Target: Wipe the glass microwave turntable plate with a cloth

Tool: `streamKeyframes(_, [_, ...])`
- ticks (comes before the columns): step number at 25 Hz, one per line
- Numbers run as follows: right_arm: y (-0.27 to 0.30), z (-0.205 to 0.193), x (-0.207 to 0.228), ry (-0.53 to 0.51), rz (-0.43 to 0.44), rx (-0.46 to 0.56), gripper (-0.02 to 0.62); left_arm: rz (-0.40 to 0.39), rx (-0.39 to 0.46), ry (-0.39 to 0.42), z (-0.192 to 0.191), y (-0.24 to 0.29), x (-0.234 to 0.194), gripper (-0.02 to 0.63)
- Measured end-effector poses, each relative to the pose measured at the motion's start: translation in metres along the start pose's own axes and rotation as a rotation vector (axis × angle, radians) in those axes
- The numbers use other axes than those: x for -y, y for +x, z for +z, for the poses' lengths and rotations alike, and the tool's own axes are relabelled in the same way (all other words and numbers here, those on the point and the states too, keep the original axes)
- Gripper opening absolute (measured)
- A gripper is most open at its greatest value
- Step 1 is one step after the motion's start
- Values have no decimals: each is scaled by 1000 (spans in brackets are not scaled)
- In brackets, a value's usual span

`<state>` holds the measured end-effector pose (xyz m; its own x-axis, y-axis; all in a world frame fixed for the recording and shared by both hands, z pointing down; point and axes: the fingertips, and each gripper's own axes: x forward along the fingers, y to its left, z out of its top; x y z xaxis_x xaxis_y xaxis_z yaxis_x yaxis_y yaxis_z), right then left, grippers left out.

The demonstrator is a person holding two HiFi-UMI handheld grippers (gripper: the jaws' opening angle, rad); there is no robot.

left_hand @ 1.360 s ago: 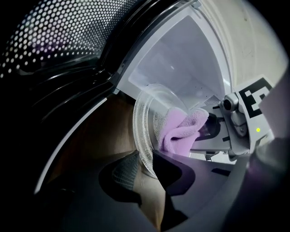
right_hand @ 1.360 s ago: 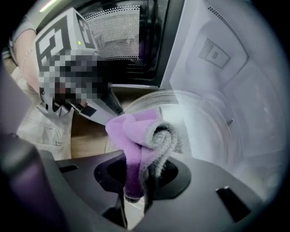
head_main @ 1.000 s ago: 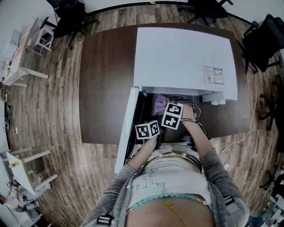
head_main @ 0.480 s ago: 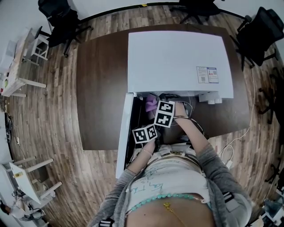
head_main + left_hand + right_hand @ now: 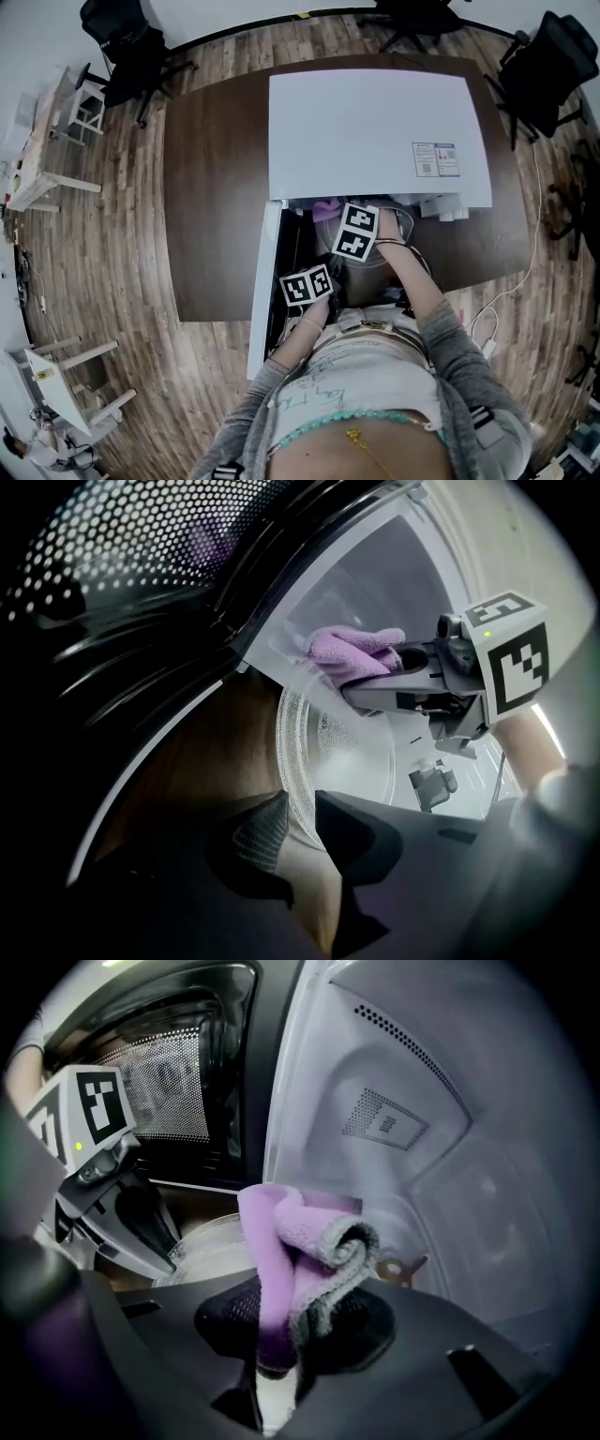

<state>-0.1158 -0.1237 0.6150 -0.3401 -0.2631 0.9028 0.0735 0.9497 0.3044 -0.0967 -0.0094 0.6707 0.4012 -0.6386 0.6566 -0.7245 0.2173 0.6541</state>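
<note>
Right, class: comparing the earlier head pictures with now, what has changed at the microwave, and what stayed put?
The right gripper, shut on the purple cloth, has moved a little further into the opening of the microwave. Nothing was taken hold of or let go. The left gripper stays in place, clamped on the rim of the glass plate.

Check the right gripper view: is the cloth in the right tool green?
No, the cloth pinched in the right tool is purple with a grey edge.
</note>
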Motion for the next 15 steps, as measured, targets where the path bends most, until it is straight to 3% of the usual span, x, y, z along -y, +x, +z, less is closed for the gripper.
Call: streamKeyframes(15, [-11,-31,33,152,-137,5,115,-4,0,-2,1,-2,-1,100])
